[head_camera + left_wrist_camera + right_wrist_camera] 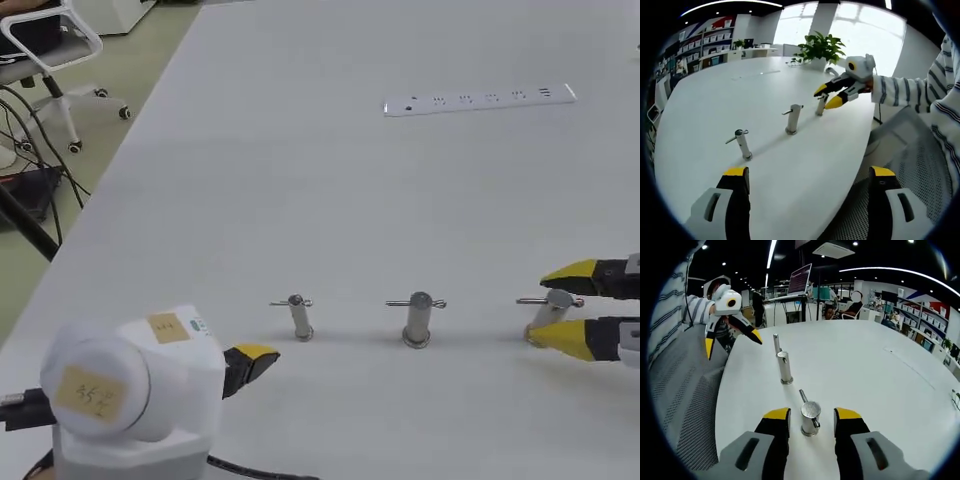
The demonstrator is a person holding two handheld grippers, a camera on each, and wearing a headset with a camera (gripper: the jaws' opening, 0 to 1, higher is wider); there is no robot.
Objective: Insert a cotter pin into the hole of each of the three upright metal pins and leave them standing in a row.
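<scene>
Head view, from the near side: the left gripper point(250, 362) is low at the near left of the white table point(330, 200) and holds nothing. In the left gripper view its two yellow-tipped jaws stand wide apart, and the three pins stand ahead of them. A little farther on the table, three metal pins stand upright in one row from left to right, well apart from each other: the left metal pin point(301, 320), the middle metal pin point(417, 322) and the right metal pin point(549, 312). Each one carries a thin cotter pin lying crosswise near its top: the left cotter pin point(288, 301), the middle cotter pin point(412, 303) and the right cotter pin point(540, 299). The right gripper point(540, 307) comes in from the right edge with its jaws apart, one on the far side and one on the near side of the right metal pin. The right gripper view shows a small gap on each side of this pin, so the jaws are around it but not clamped on it. Farther away, a white power strip point(480, 100) lies flat on the table. An office chair point(50, 60) stands on the floor beyond the far left edge of the table. In the left gripper view a green plant point(820, 47) stands at the table's end behind the right gripper.
</scene>
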